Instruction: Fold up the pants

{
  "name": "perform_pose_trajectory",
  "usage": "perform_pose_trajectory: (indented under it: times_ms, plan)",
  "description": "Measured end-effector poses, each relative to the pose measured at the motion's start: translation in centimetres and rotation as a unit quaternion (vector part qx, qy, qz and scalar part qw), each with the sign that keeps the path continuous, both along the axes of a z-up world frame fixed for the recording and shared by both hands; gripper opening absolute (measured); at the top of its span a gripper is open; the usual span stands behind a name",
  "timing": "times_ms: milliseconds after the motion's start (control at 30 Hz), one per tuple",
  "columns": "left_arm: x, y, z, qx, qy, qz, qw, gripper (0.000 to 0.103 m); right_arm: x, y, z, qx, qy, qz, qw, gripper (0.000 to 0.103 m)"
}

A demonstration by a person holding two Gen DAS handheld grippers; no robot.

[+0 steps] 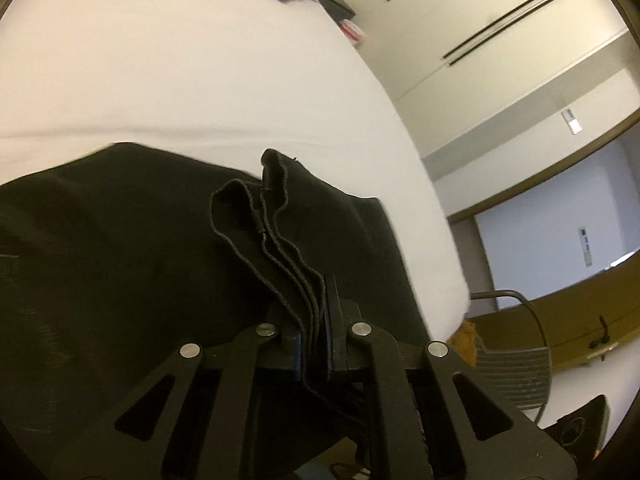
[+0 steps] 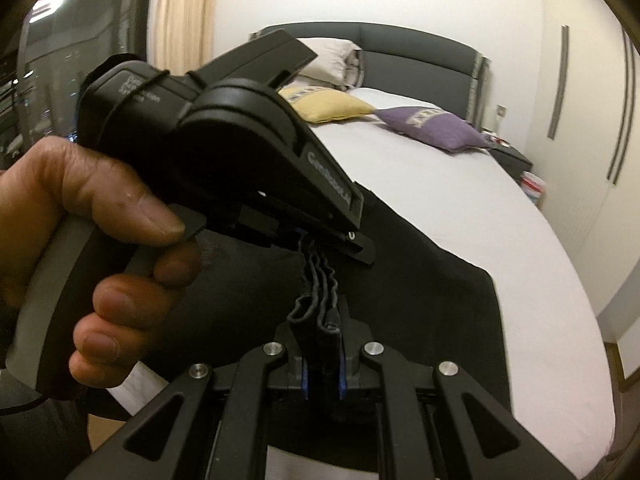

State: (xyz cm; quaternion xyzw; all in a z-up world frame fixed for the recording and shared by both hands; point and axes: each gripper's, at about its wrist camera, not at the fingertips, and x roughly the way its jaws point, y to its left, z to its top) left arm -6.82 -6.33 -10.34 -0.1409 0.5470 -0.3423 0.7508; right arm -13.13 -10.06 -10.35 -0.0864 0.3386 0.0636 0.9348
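Black pants lie spread on the white bed. My left gripper is shut on a bunch of stacked hem edges that stands up between its pads. In the right wrist view the pants drape over the near end of the bed. My right gripper is shut on the same bundle of layered edges. Just above it a hand holds the left gripper, which pinches the bundle a short way further along. The two grippers are close together, nearly touching.
A yellow pillow, a purple pillow and a white pillow lie by the grey headboard. A dark nightstand and a wardrobe flank the bed's right side. A wire-framed seat stands past the bed corner.
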Motion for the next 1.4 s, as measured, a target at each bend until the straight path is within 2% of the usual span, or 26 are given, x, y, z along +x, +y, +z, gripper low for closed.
perform_pose_trajectory:
  times_ms: [233, 367, 500, 800, 900, 1033, 1133, 1233, 1267, 1333, 1400]
  plan:
    - [0.4, 2.1, -1.7, 0.028, 0.003, 0.021, 0.9994, 0.006, 1.5, 2.1, -1.3, -0.004, 0.019, 0.029, 0.999, 0.011]
    - [0.6, 1.7, -4.3, 0.051, 0.016, 0.029, 0.9982, 0.006, 2.9, 1.7, -3.0, 0.009, 0.053, 0.031, 0.998, 0.011]
    - [-0.3, 2.3, -6.0, 0.041, 0.021, 0.040, 0.9981, 0.006, 3.2, 1.5, -4.5, 0.017, 0.073, 0.033, 0.997, 0.011]
    - [-0.5, 3.4, -4.2, 0.064, -0.012, 0.046, 0.9968, 0.006, 3.6, 1.7, -3.2, 0.027, 0.060, 0.043, 0.997, 0.011]
    - [-0.6, 2.7, -5.3, 0.068, -0.006, 0.050, 0.9964, 0.006, 4.3, 1.3, -3.4, 0.030, 0.067, 0.047, 0.996, 0.012]
    - [-0.5, 1.8, -7.1, 0.071, 0.004, 0.056, 0.9959, 0.007, 3.2, -0.1, -5.7, 0.041, 0.100, 0.046, 0.993, 0.013]
    - [-0.8, 2.0, -7.1, 0.063, 0.000, 0.062, 0.9961, 0.008, 2.9, -1.0, -5.5, 0.056, 0.099, 0.057, 0.992, 0.022]
    - [-0.8, 2.9, -7.0, 0.065, 0.004, 0.065, 0.9958, 0.012, 2.1, -2.7, -4.7, 0.095, 0.128, 0.079, 0.984, 0.051]
    - [-1.0, 3.3, -6.6, 0.071, -0.001, 0.068, 0.9951, 0.013, 1.6, -3.4, -4.2, 0.111, 0.135, 0.082, 0.981, 0.052]
    - [-1.2, 4.2, -5.5, 0.084, -0.016, 0.080, 0.9931, 0.025, 0.0, -6.5, -2.3, 0.151, 0.133, 0.078, 0.976, 0.052]
    - [-1.7, 5.4, -4.1, 0.113, -0.042, 0.100, 0.9877, 0.027, -0.6, -10.0, -0.7, 0.186, 0.124, 0.061, 0.973, 0.052]
